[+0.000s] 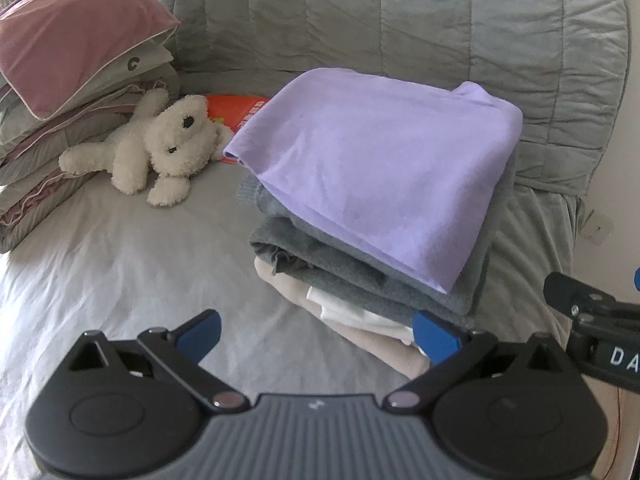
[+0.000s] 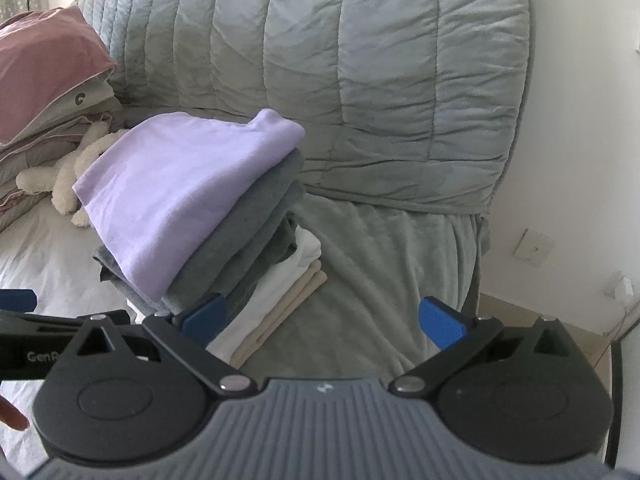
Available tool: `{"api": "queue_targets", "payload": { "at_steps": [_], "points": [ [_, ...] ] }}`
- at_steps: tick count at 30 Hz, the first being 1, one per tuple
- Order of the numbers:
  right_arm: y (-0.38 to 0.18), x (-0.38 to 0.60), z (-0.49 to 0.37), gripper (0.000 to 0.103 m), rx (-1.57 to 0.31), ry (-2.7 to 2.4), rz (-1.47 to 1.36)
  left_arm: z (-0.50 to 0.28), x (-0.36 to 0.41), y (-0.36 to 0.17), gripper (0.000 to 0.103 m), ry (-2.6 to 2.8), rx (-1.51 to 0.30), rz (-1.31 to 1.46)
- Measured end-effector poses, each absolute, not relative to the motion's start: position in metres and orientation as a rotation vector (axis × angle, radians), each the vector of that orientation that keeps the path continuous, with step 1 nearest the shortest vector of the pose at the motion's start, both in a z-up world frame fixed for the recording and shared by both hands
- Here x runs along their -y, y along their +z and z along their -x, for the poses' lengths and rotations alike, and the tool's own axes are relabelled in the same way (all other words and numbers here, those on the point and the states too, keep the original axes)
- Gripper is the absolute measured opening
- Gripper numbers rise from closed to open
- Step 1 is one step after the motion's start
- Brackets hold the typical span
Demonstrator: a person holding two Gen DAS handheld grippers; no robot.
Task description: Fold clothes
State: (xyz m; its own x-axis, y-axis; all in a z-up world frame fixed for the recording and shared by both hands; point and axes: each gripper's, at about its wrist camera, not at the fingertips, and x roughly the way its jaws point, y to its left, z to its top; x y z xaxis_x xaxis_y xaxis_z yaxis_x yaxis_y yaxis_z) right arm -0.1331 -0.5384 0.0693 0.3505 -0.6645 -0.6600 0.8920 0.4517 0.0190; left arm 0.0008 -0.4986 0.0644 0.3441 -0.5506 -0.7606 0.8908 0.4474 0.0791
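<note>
Both jaws spread wide, nothing between the pads. Left gripper [image 1: 316, 334] hangs over the bed sheet [image 1: 120, 272], just in front of the clothes stack. Right gripper [image 2: 322, 320] sits at the stack's near right corner. Stack, top down: lilac garment [image 1: 372, 168], grey knit [image 1: 360, 280], white piece [image 2: 276, 292], beige piece [image 2: 288, 304], all folded. It stands mid-bed beside the rolled quilt [image 2: 340, 80]. Plush dog [image 1: 160, 144] lies left of it by the pillows [image 1: 60, 60].

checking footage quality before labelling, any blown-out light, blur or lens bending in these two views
Left wrist: the white sheet glares near the left edge; the quilt bows from fisheye; the stuffed dog and lilac top look sharp. Right wrist: the wall is bright, dark corners vignette, and the folded stack looks slightly soft.
</note>
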Motion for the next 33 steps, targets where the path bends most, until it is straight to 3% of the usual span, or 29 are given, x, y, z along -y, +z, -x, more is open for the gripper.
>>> {"api": "queue_targets", "payload": {
  "at_steps": [33],
  "points": [
    [0.0639, 0.5391, 0.1283, 0.103, -0.672, -1.042, -0.412, -0.0011, 0.5033, 0.0645, 0.102, -0.986, -0.735, -0.547]
  ]
}}
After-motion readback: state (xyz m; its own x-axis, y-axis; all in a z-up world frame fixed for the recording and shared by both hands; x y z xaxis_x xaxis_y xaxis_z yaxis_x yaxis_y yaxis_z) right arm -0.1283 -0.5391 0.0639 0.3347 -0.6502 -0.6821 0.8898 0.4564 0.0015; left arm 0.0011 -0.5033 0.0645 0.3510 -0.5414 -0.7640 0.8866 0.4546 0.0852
